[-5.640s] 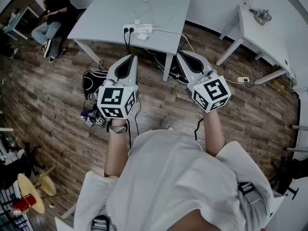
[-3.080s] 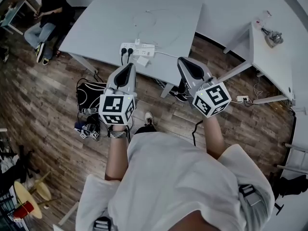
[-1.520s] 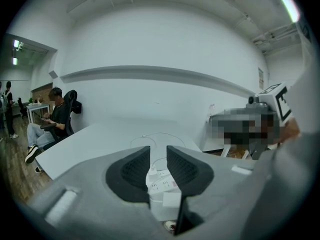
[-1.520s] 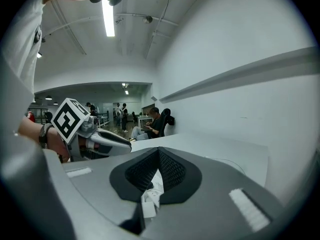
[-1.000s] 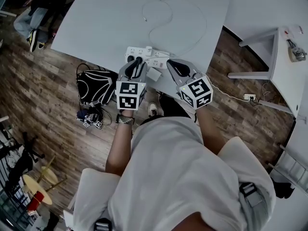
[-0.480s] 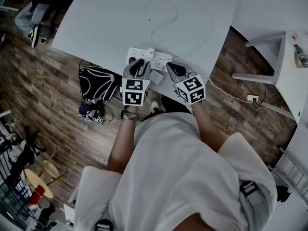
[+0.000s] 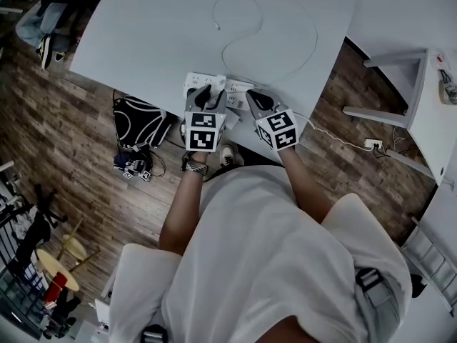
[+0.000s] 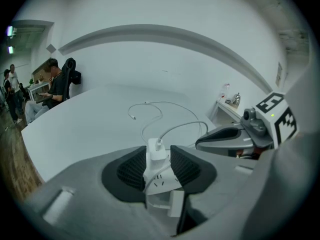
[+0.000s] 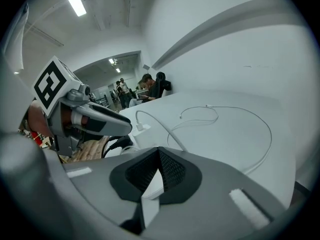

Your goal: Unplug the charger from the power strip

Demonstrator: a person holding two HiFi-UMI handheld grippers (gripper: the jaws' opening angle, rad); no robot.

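The white power strip lies at the near edge of the grey table. A white charger stands plugged into the power strip, and its white cable loops across the table. My left gripper is down over the strip. Its jaws are opening, and the charger stands between the pads of the left gripper, close to both. My right gripper hovers just to its right, over the strip's right end. The right gripper's tips meet and hold nothing.
Two black plugs sit in the strip's left end, their cords dropping to a black bag on the wooden floor. A white side table stands at the right, with another power strip on the floor. A person sits beyond the table.
Both grippers have come forward and down onto the power strip. The left jaws now stand on either side of the charger, and the right gripper has drawn in beside it.
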